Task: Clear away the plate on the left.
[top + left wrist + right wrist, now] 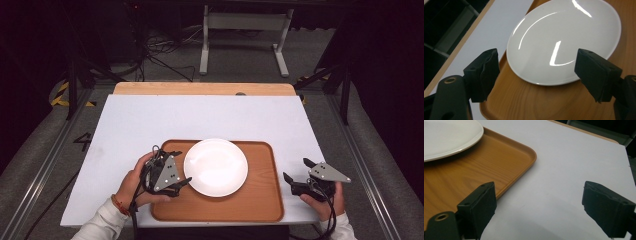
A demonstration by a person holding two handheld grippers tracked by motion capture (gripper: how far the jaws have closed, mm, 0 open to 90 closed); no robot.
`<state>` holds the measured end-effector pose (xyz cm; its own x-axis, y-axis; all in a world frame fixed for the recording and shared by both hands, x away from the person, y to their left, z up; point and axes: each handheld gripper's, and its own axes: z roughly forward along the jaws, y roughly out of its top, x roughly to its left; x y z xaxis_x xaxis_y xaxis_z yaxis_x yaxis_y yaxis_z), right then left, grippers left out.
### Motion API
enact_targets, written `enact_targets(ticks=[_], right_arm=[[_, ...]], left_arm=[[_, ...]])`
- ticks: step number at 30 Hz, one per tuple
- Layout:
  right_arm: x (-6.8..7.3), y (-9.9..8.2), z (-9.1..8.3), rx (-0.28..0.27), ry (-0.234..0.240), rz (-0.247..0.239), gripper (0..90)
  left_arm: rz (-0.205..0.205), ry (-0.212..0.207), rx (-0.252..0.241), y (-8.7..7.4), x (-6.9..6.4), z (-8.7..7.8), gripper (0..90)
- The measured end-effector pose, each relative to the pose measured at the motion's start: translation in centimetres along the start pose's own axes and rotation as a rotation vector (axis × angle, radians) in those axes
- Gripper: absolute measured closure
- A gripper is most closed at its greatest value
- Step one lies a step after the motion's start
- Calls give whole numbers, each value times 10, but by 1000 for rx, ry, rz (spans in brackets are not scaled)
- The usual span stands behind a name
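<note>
A white plate [215,167] sits on the wooden tray [260,200], left of the tray's middle, its glaze throwing back streaks of light in the left gripper view. The tray lies on the white desk [150,120], close to the near edge. Over the tray's left end hover the left tongs [179,169], jaws wide apart, held in the person's left hand [134,182]; in their own view the plate's near rim sits between the two black pads [485,72], though whether either pad touches the rim is hard to tell from here. Nothing is gripped. Off to the right, just beyond the tray's right edge, the right tongs [298,171] hang above bare desk, jaws also spread, nothing between them; the right hand [327,202] holds them from below. In the right gripper view the tray's rounded corner [529,153] and a slice of the plate lie to the upper left. Beyond the white top, a strip of pale wood [200,88] runs along the far edge.
</note>
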<state>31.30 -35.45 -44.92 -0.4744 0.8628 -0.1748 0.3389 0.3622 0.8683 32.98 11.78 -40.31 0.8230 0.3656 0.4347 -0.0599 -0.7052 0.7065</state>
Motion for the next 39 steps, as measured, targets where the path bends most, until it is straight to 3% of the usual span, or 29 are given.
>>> enact_targets(ticks=[8,18,39], right_arm=[[0,0,0,0,-1,-1,129],[1,0,1,2,1,0,129],[0,0,1,1,-3,5,129]], left_arm=[[-67,33,5,-16,13,-7,179],[-110,86,36,-38,29,-20,169],[-216,127,88,-82,50,-38,165]])
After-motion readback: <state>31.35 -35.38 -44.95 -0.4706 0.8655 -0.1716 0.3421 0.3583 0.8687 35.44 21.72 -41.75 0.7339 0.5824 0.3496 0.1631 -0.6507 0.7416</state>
